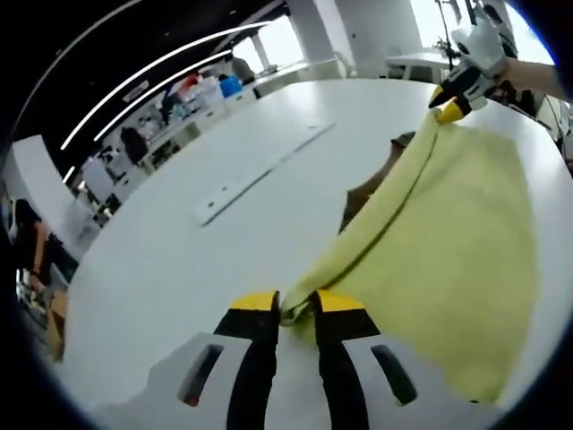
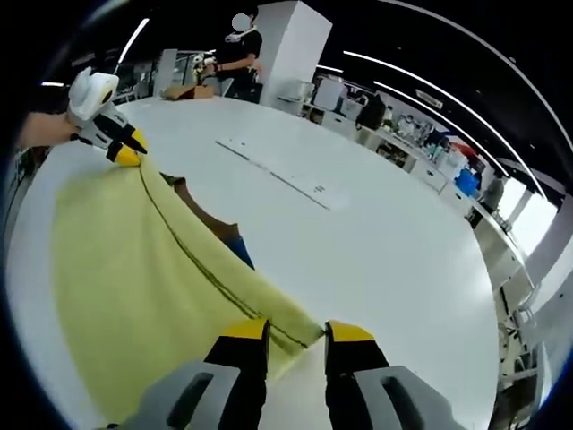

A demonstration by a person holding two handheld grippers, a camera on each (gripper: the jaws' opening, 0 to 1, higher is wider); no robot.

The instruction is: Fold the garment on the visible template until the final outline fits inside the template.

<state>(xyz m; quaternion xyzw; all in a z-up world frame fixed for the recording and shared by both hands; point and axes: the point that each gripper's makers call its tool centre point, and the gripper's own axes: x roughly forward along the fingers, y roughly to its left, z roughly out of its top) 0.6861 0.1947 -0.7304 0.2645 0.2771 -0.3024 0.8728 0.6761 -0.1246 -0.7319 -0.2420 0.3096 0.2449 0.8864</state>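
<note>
2 grippers, left [image 1: 295,309] and right [image 2: 295,333], pinch the yellow garment's [image 1: 448,242] edge taut.

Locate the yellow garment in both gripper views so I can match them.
Left gripper view: yellow garment fills the right half, its edge pinched in the left gripper.
Right gripper view: it fills the lower left.
Shared landmark: long white strip on the table.
</note>
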